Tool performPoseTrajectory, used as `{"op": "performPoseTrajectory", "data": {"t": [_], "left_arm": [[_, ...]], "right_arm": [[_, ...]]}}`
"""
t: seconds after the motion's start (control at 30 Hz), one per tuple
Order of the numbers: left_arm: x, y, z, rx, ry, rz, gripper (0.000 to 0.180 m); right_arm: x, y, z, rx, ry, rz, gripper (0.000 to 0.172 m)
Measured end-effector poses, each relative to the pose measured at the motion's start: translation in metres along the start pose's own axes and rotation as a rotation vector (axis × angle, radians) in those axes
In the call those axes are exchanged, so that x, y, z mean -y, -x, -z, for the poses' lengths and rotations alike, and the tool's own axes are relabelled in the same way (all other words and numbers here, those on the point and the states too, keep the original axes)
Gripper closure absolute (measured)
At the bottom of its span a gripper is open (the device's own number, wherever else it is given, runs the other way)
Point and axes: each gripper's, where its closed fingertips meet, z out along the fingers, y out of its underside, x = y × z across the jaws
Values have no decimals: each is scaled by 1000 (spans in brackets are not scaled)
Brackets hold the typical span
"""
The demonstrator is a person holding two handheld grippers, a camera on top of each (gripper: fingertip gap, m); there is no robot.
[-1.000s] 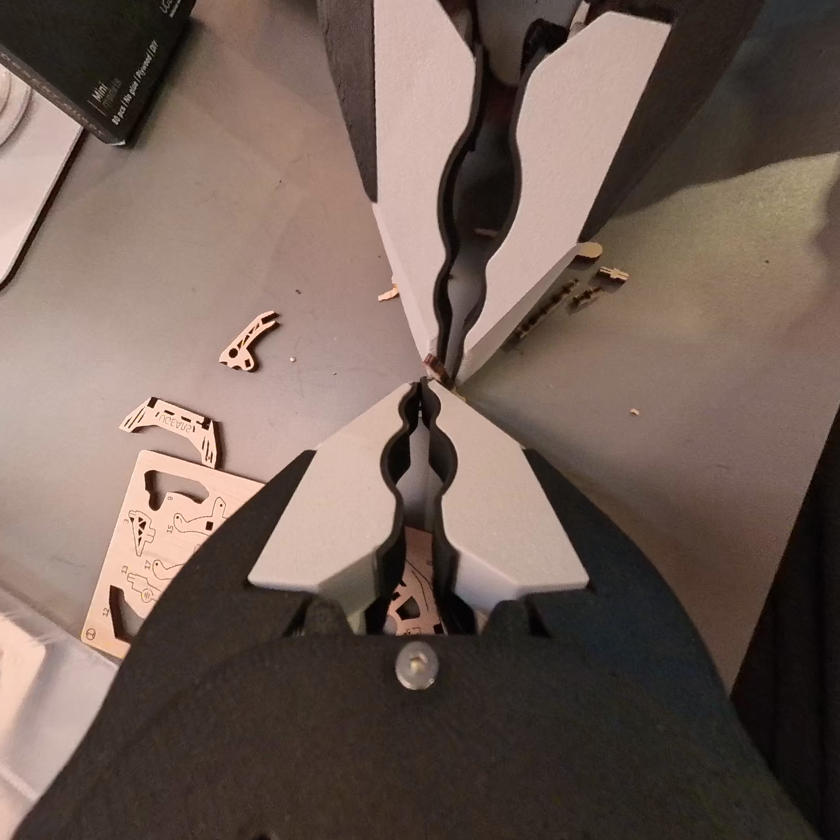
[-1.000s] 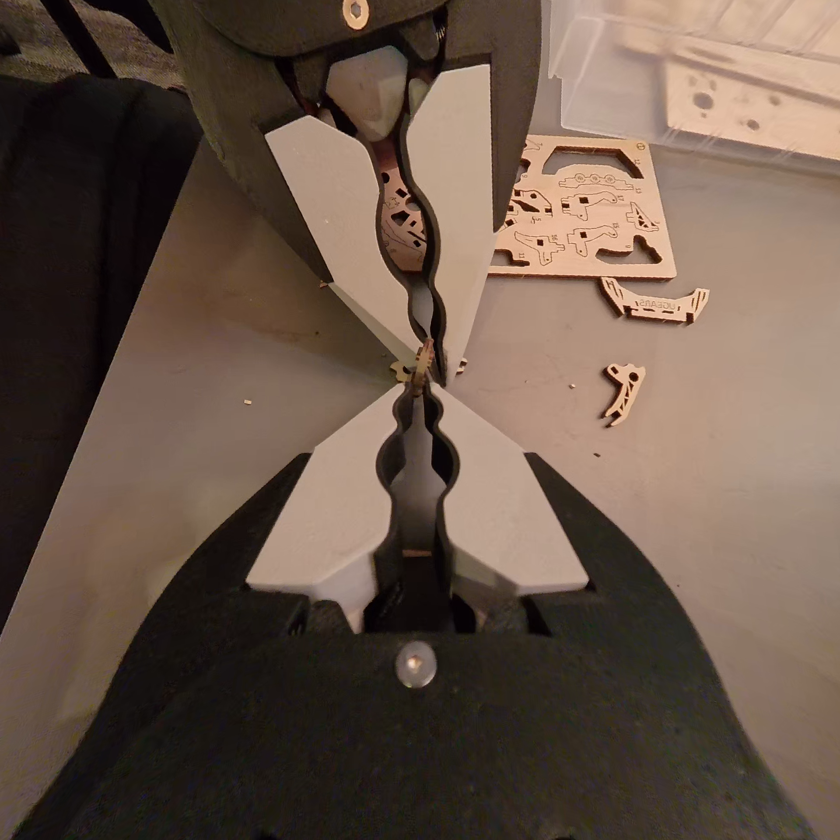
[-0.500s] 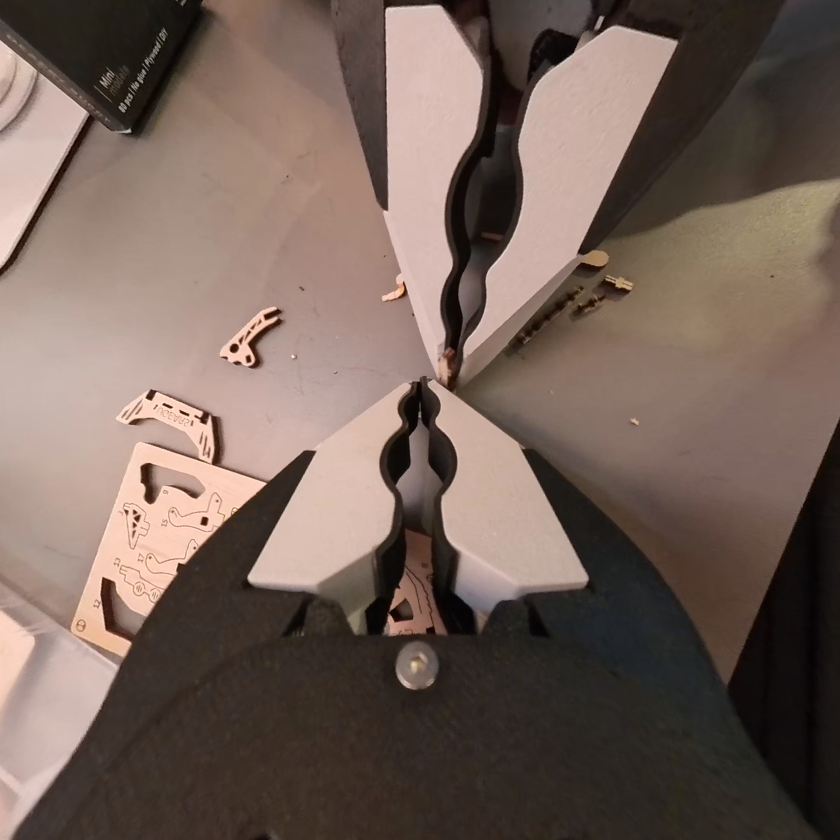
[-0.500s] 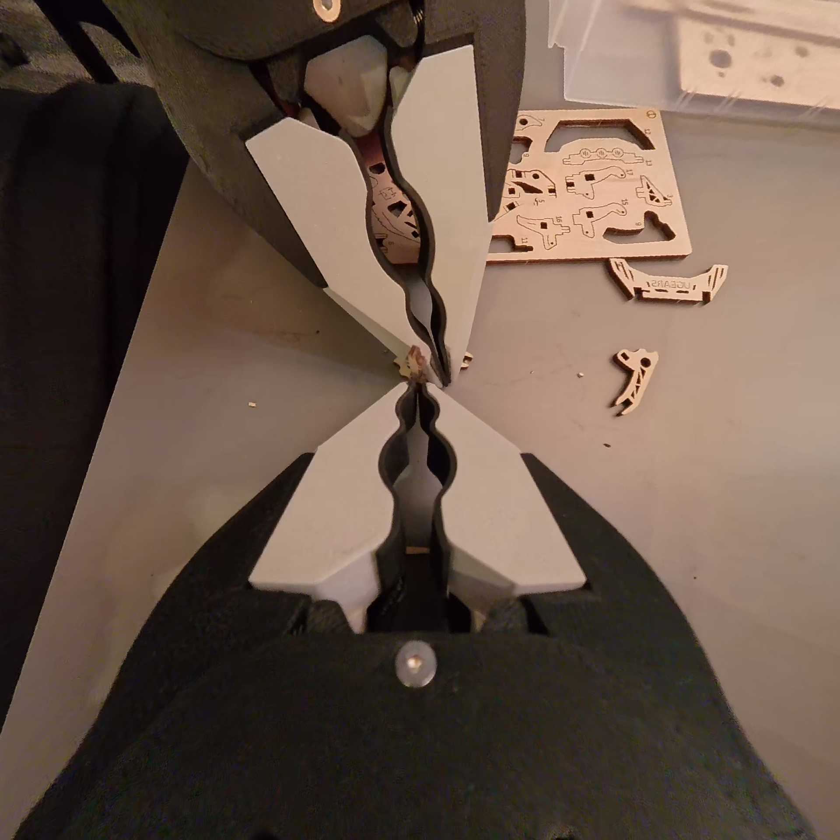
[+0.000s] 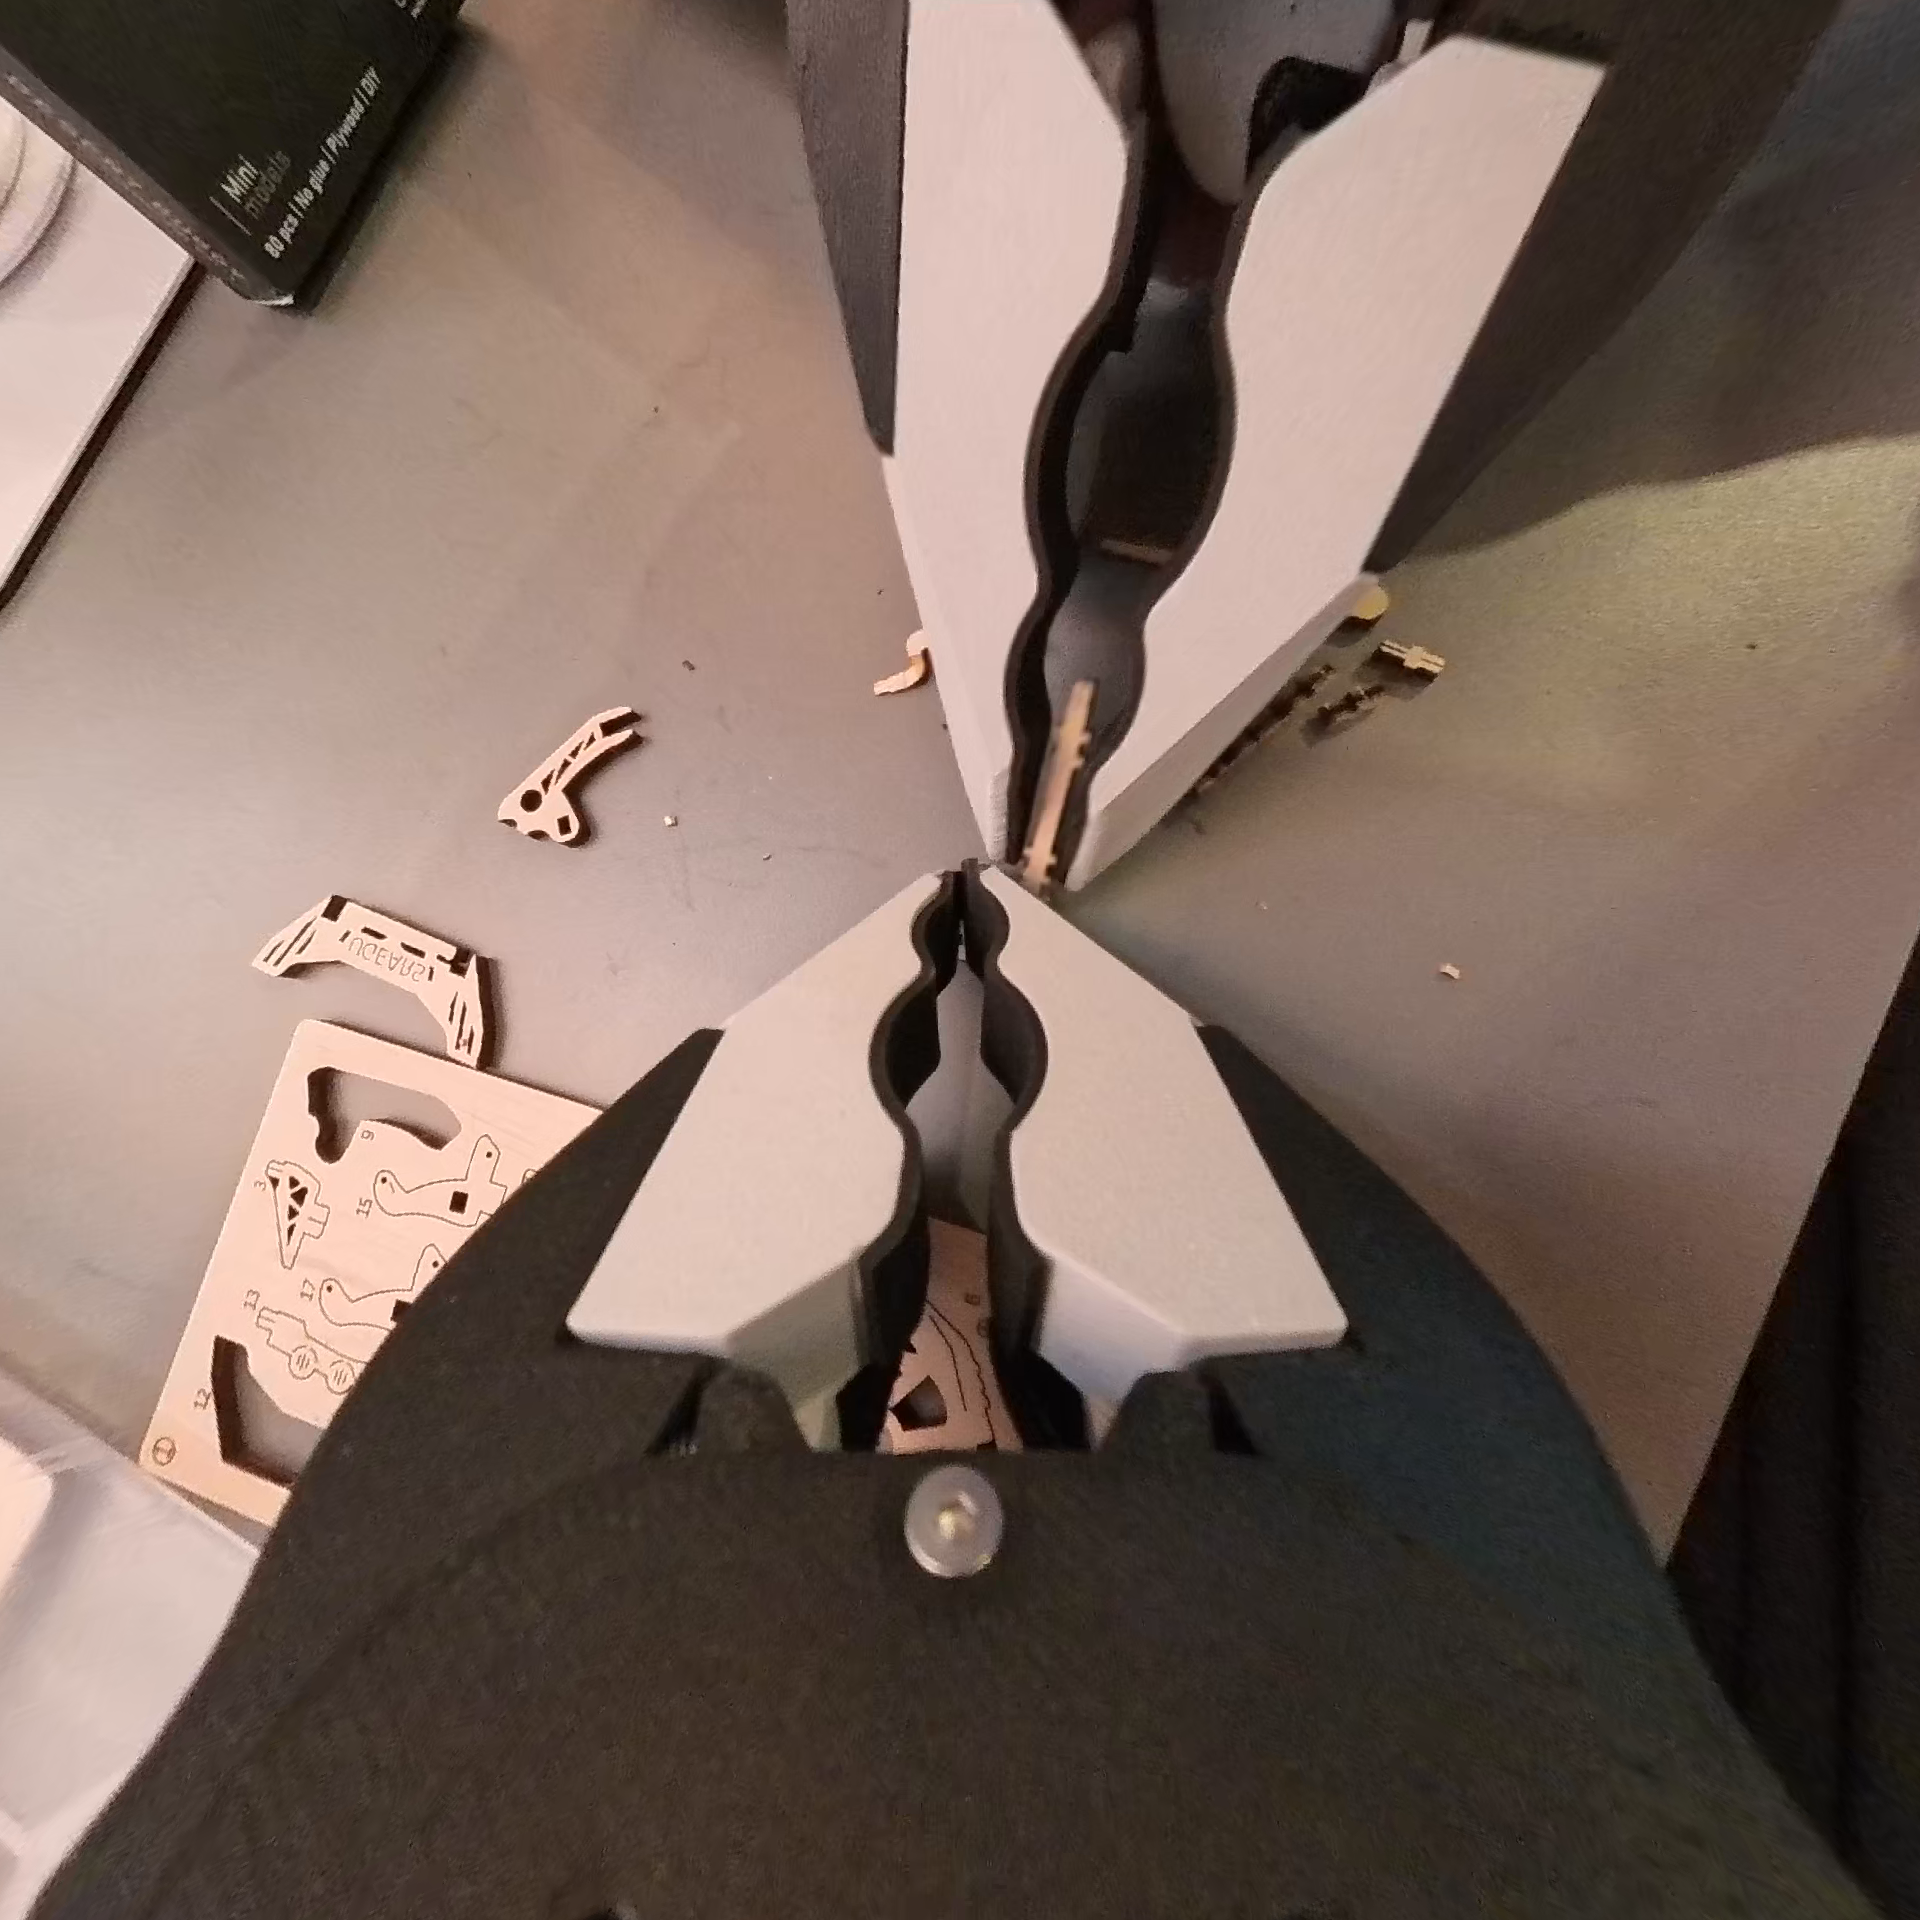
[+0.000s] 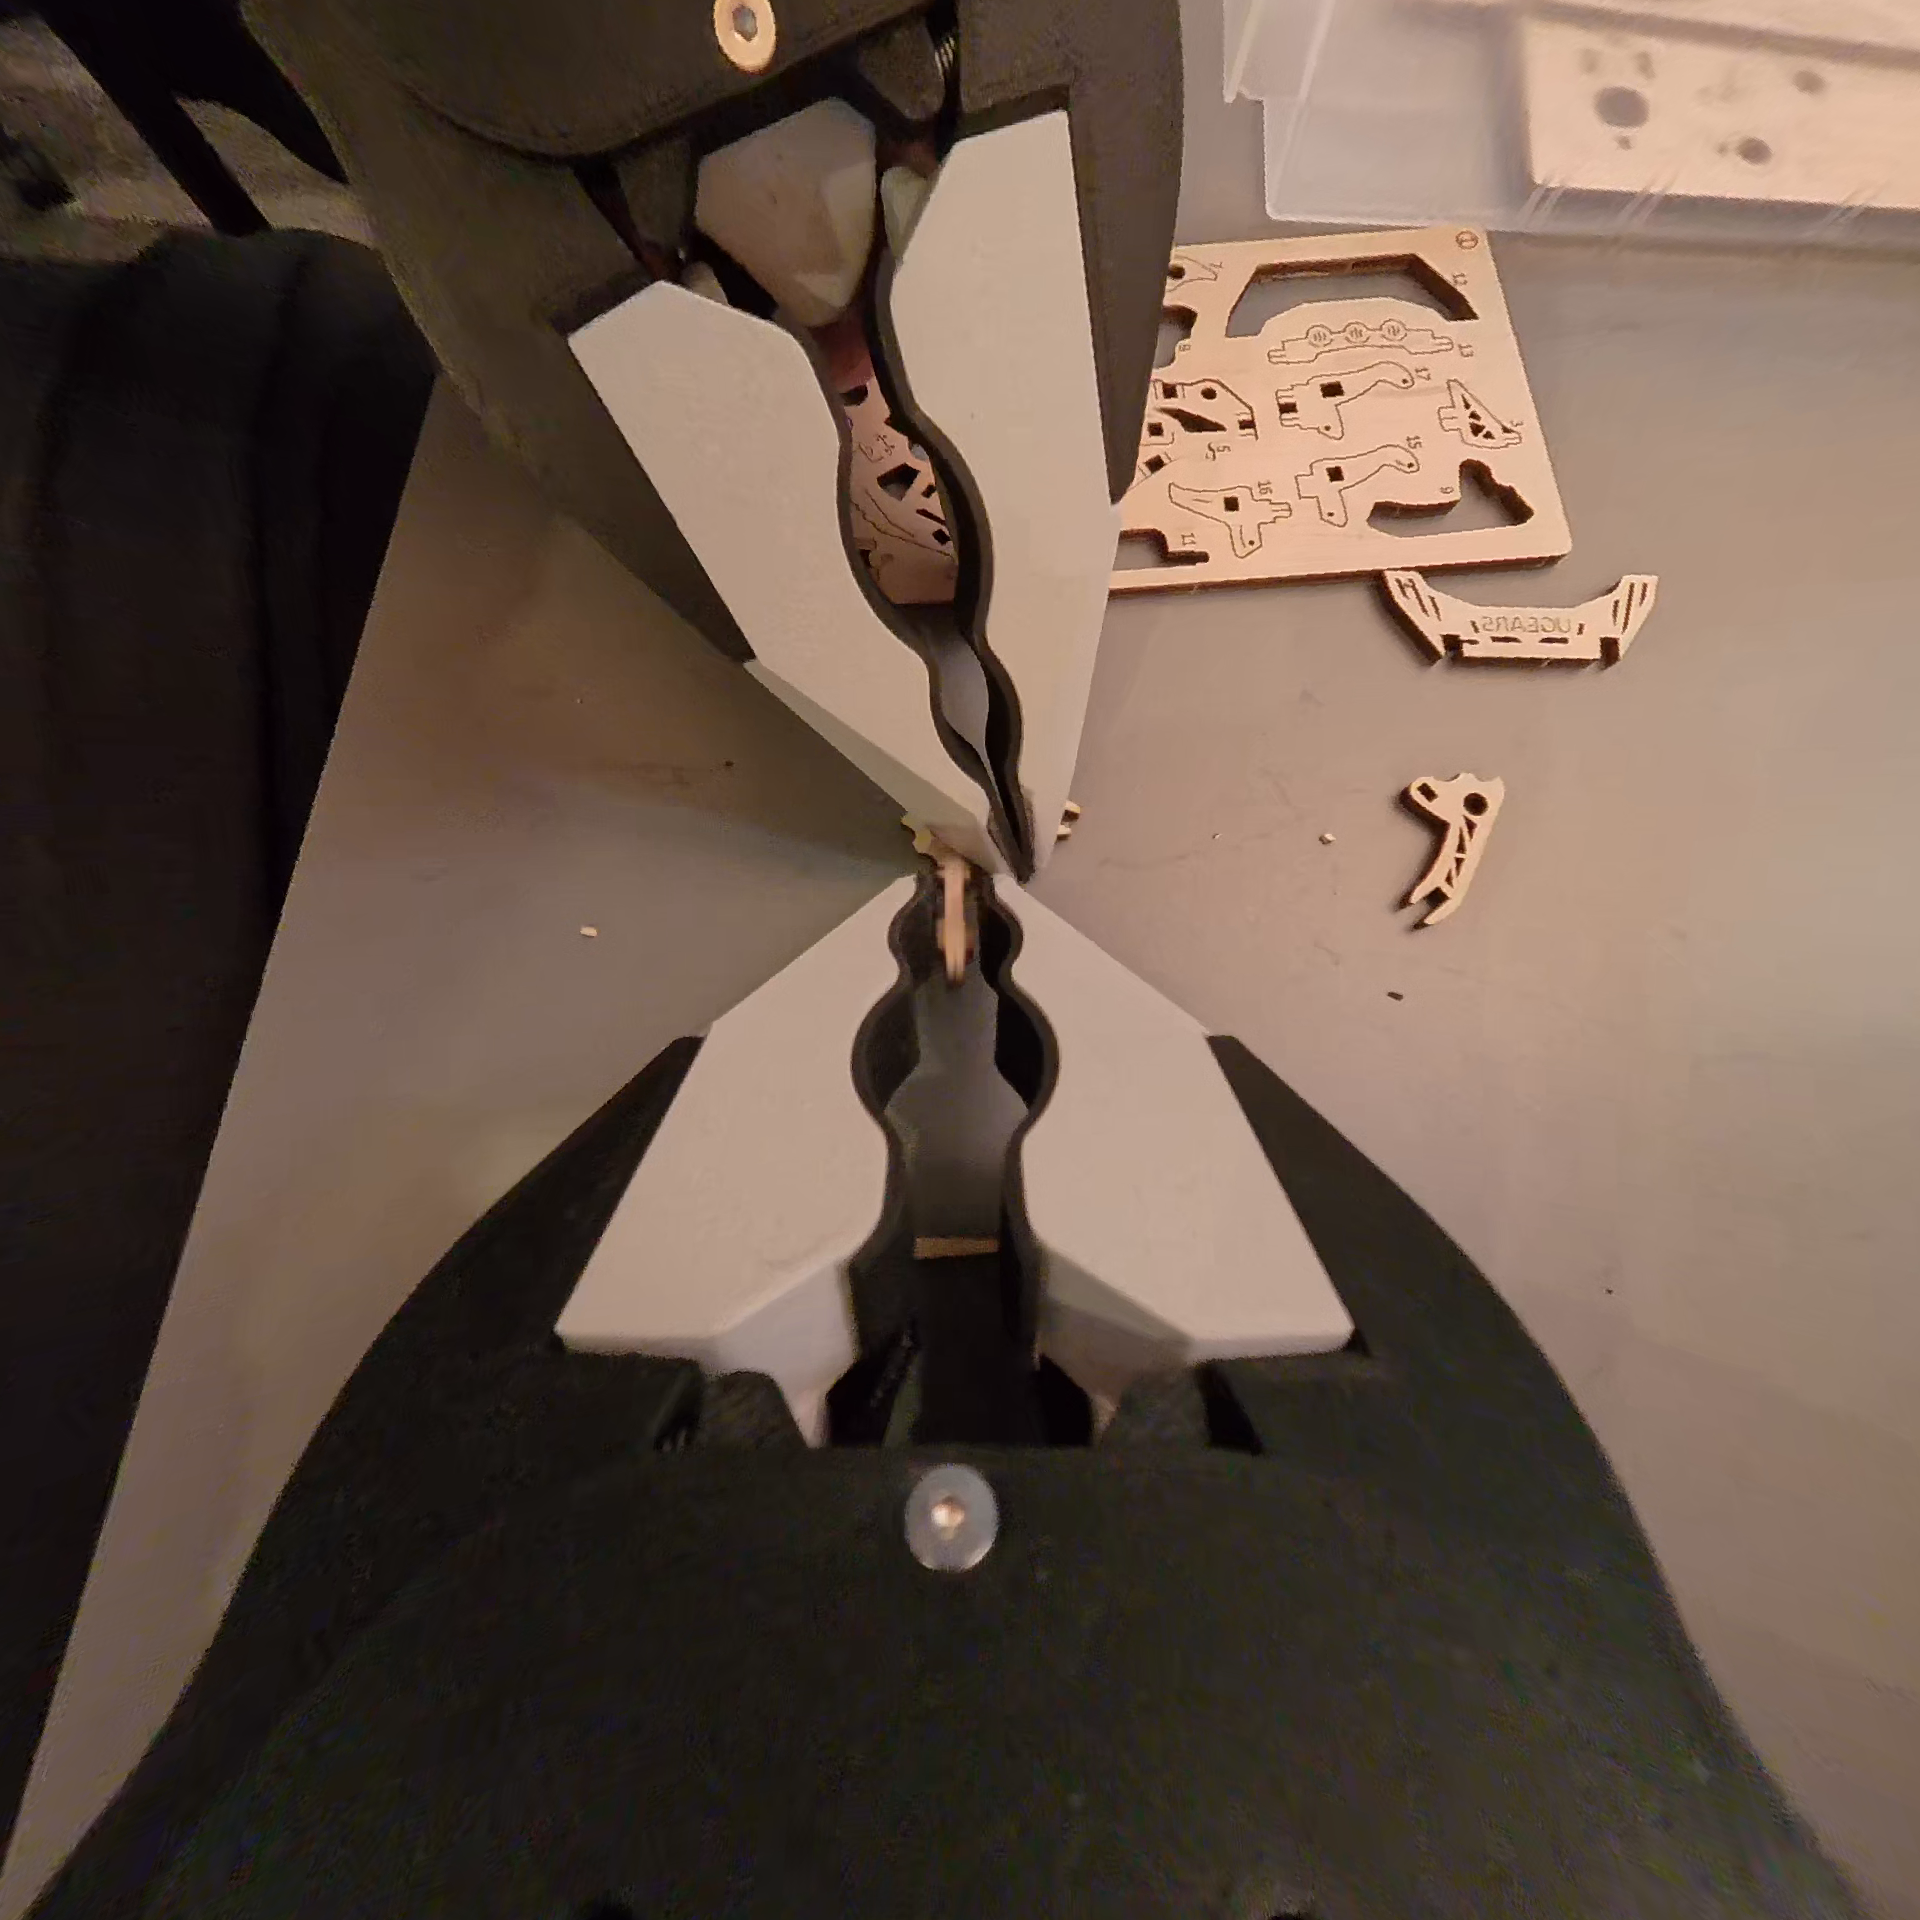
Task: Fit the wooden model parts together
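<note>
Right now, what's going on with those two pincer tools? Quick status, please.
Left hand-held gripper shut. Right hand-held gripper pinching a thin wooden strip, tips nearly touching. Loose wooden pieces lie nearby, none blocking.

Grey tabletop [image 5: 644, 436] w/ scuffs and tiny specks. Black box [image 5: 208, 135] w/ white print sits far upper-left of the left claw, beside a white flat item [image 5: 73, 353]. Clear plastic container [image 6: 1558, 114] lies upper-right of the right claw. Dark cloth [image 6: 156, 623] along the tabletop edge.
</note>
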Motion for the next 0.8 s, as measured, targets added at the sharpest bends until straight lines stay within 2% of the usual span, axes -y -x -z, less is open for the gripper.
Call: {"op": "performPoseTrajectory", "data": {"t": [0.2,0.37,0.47,0.67,0.8], "left_arm": [[0,0,0,-1,-3,2,180],[3,5,5,24,-35,21,180],[9,13,15,23,-64,43,180],[0,9,13,2,-31,48,180],[3,12,16,6,-51,63,178]], "right_arm": [[1,1,2,-22,-12,-4,170],[2,-2,18,-48,-36,-27,163],[-5,-2,19,-66,9,6,162],[-14,-4,6,-97,92,69,166],[-2,0,11,-42,-11,-10,171]]}}
